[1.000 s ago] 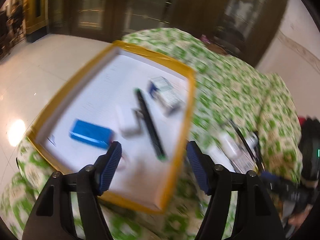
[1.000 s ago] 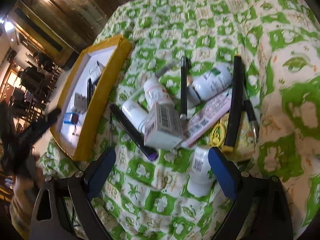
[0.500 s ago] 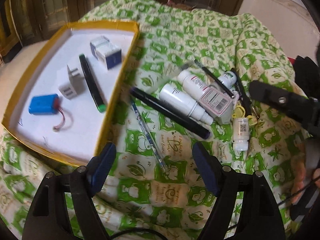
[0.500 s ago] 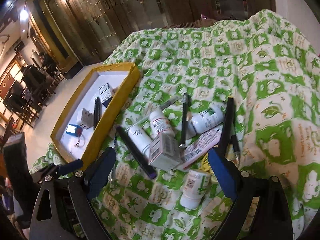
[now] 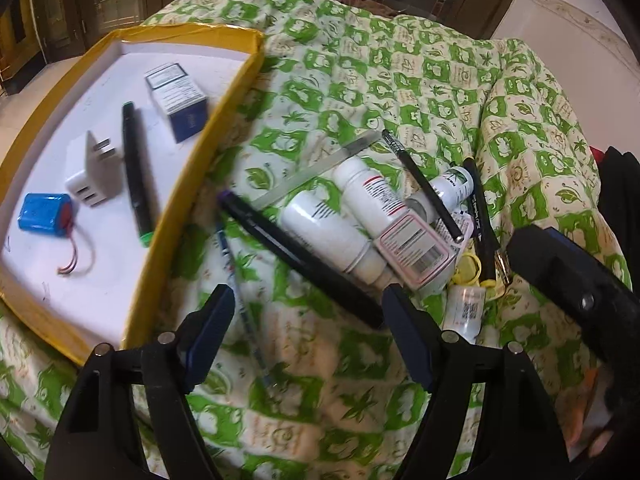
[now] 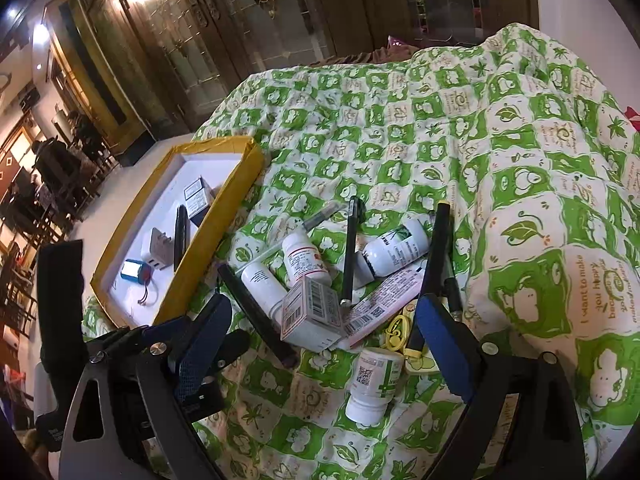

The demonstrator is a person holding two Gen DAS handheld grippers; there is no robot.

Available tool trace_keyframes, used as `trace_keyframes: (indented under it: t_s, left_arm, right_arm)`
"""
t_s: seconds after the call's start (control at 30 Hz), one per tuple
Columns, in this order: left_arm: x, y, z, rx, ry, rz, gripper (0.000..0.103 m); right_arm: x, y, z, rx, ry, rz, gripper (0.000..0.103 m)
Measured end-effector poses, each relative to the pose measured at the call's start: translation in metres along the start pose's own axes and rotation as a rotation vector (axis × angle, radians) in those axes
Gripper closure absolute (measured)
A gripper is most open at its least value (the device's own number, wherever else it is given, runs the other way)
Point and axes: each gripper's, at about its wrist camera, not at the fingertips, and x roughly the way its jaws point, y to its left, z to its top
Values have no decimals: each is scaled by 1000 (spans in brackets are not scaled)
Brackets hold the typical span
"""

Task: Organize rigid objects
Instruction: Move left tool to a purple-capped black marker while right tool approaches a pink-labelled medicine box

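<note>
A yellow-rimmed white tray (image 5: 224, 116) (image 6: 224, 220) lies on the green patterned quilt, holding a blue battery pack (image 5: 45, 215), a white plug adapter (image 5: 94, 178), a black marker (image 5: 136, 176) and a small box (image 5: 178, 98). Right of it is a pile: a long black pen (image 5: 300, 258) (image 6: 256, 312), white bottles (image 5: 332, 236) (image 6: 306, 258), a barcoded box (image 5: 416, 248) (image 6: 312, 316), more pens and a small bottle (image 6: 372, 384). My left gripper (image 5: 308, 332) is open and empty over the black pen and a thin blue pen (image 5: 240, 296). My right gripper (image 6: 320, 344) is open and empty, near the pile.
A yellow clip (image 6: 396, 332) and a pink-white tube (image 6: 384, 300) lie in the pile. The quilt (image 6: 520, 184) rises in folds to the right. Dark wooden doors (image 6: 240, 40) and floor lie beyond the tray. The left gripper's body (image 6: 132, 344) shows at the right wrist view's lower left.
My left gripper swung from above the tray to the right and now hangs over the pens beside the pile. My right gripper pulled back and tilted up; the pile has not moved.
</note>
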Motion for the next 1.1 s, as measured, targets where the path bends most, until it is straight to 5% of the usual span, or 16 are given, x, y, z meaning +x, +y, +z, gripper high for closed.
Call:
trace_keyframes:
  t_s: [0.2, 0.53, 0.83, 1.1]
  left_arm:
    - [16, 0, 3, -30, 53, -3, 53]
    - [51, -8, 18, -43, 116, 22, 63]
    - [30, 10, -4, 12, 80, -107, 77]
    - [13, 31, -20, 23, 27, -223, 77]
  right_arm:
    - [-2, -3, 2, 17, -21, -15, 12]
    - [-1, -2, 2, 19, -21, -10, 12]
    - [8, -16, 17, 50, 24, 36, 13]
    - [48, 8, 20, -11, 246, 156, 45]
